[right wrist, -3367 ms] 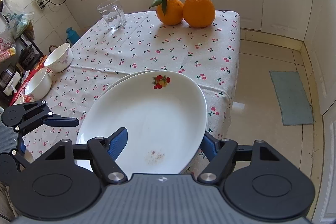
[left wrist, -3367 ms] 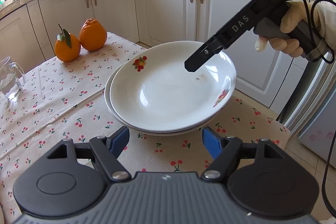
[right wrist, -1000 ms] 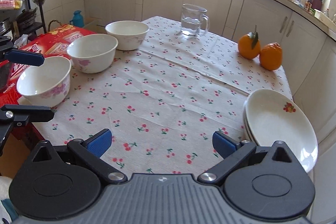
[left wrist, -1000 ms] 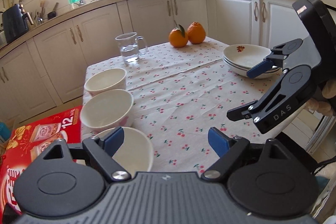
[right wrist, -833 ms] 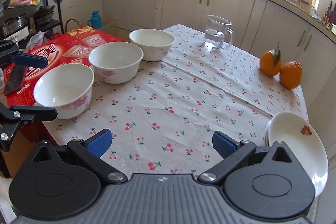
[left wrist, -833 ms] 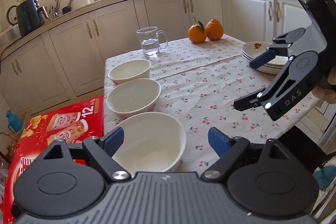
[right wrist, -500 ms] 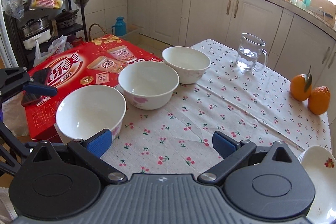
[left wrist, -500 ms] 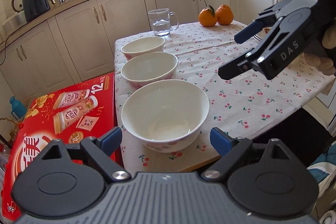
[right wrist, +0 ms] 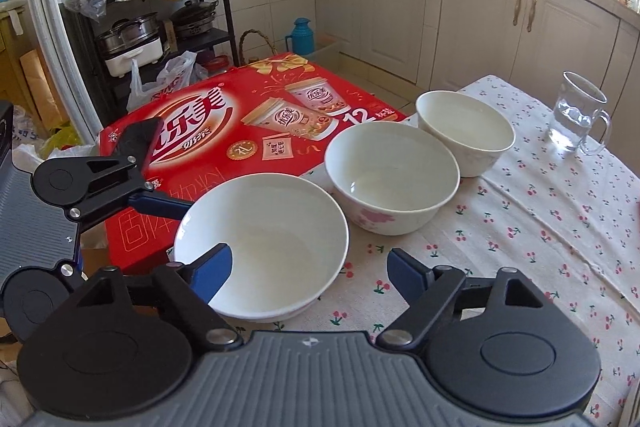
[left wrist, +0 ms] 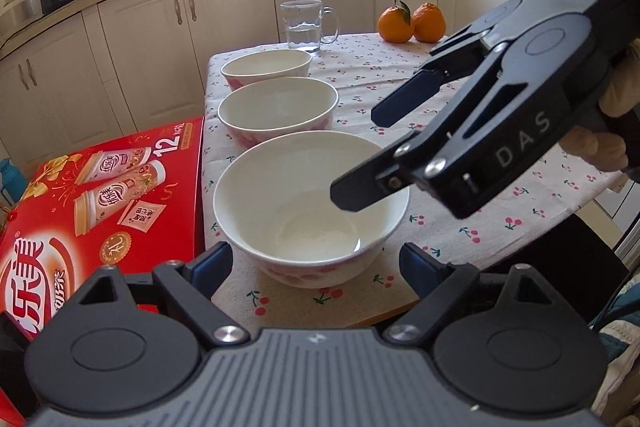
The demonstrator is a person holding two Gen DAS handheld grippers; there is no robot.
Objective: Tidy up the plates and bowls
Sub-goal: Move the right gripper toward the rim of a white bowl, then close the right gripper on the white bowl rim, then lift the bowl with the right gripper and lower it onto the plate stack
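Observation:
Three white bowls stand in a row on the cherry-print tablecloth: the nearest bowl, a middle bowl and a far bowl. My left gripper sits low at the nearest bowl's near-left side. Its jaws are closing slightly and touch nothing. My right gripper hovers over the same bowl's right rim with its jaws closing. One finger is above the bowl's inside and the other outside, with the pads clear of the rim. The plates are out of view.
A red drink carton box lies against the table's left edge beside the bowls. A glass mug of water and two oranges stand at the far end. The table edge runs just below the nearest bowl.
Both views swung away from the stacked plates to the row of bowls and drew in on the nearest one. The right gripper's jaws have narrowed over that bowl's rim.

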